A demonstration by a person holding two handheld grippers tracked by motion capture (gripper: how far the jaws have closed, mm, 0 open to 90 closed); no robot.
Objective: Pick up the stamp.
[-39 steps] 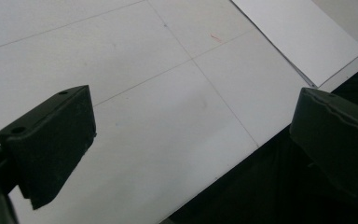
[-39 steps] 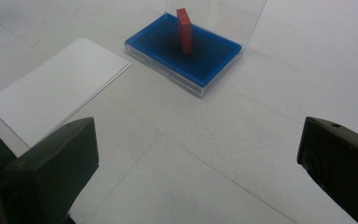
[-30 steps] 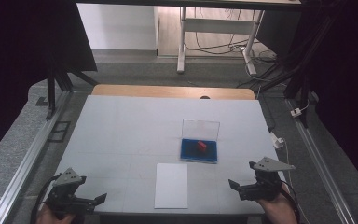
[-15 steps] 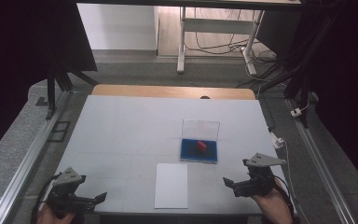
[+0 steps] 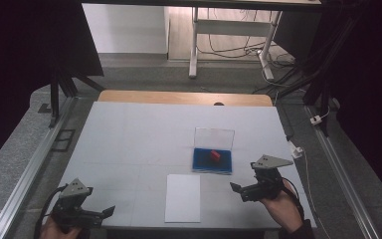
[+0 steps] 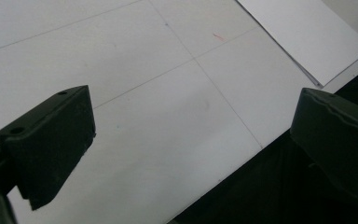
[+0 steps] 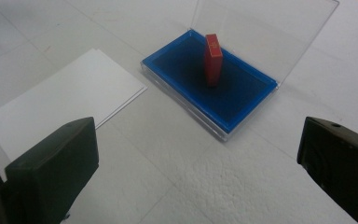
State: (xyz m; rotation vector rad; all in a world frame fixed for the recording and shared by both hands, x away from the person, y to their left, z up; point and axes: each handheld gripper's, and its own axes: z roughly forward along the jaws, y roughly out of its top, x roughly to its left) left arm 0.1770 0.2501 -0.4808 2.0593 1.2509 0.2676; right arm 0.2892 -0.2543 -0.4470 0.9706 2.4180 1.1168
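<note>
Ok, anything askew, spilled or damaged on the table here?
Nothing spilled or damaged. The red block stands upright in the blue tray, whose clear lid is open. The paper lies flat near the front edge. Both grippers are open and empty.

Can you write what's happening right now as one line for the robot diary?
right gripper: open, facing red block | block: upright in blue case | left gripper: open, idle

— What sits around the table (image 5: pixel 129 134)?
— A wooden board (image 5: pixel 184 97) along its far edge, a metal rail (image 5: pixel 30 174) left of it, white frame legs (image 5: pixel 195 50) and cables (image 5: pixel 224 50) beyond it
</note>
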